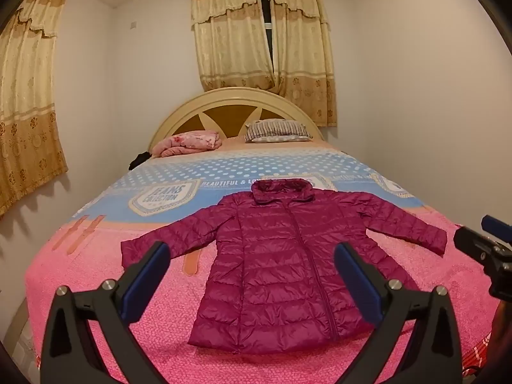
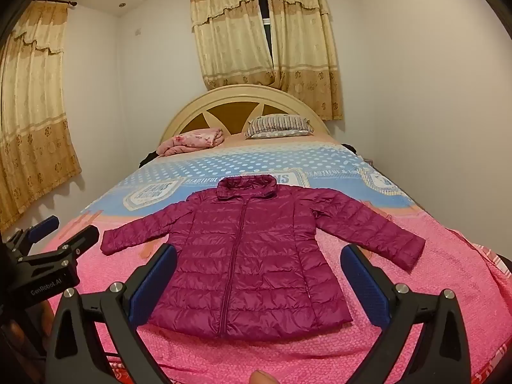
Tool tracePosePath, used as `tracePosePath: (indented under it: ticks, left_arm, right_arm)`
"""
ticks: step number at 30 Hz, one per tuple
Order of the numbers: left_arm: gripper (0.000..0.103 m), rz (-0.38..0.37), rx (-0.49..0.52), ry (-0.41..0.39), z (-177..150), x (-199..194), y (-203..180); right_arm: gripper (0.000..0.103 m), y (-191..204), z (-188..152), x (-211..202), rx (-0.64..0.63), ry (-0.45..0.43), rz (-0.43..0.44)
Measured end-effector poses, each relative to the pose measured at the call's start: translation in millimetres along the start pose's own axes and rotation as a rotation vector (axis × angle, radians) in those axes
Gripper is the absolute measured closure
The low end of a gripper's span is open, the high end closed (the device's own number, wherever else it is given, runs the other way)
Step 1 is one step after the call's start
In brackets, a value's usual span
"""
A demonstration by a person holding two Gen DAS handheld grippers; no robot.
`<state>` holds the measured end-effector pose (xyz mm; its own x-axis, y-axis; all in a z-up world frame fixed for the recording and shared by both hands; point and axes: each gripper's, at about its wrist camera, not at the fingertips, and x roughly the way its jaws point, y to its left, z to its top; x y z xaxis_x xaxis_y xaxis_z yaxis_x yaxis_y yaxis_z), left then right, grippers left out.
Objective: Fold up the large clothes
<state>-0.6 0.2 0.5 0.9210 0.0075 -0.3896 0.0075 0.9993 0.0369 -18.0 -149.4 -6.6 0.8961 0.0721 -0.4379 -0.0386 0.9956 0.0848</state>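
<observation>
Left wrist view: left gripper spread wide, empty, above the hem of the magenta puffer jacket, which lies flat, sleeves out, on the bed.

Right wrist view: right gripper likewise spread, empty, over the jacket hem.

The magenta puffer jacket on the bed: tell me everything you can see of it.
The magenta puffer jacket is quilted in horizontal channels and looks like shiny, lightly padded fabric. It has a stand-up collar, or perhaps a folded hood, a front zip closed up to it, and long sleeves. It lies face up and flat on the pink part of the bedspread, hem nearest the cameras, sleeves spread outward and slightly down. Nothing but the bedspread touches it, and it is not yet folded.
</observation>
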Motion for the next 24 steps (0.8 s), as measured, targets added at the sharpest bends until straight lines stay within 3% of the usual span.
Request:
tracePosePath:
  ticks: [24]
  left_arm:
    - [0.000, 0.007, 0.000, -0.001, -1.4, 3.1, 4.4]
  right_arm:
    - [0.001, -1.0, -4.5, 10.6, 0.001, 0.025, -0.002]
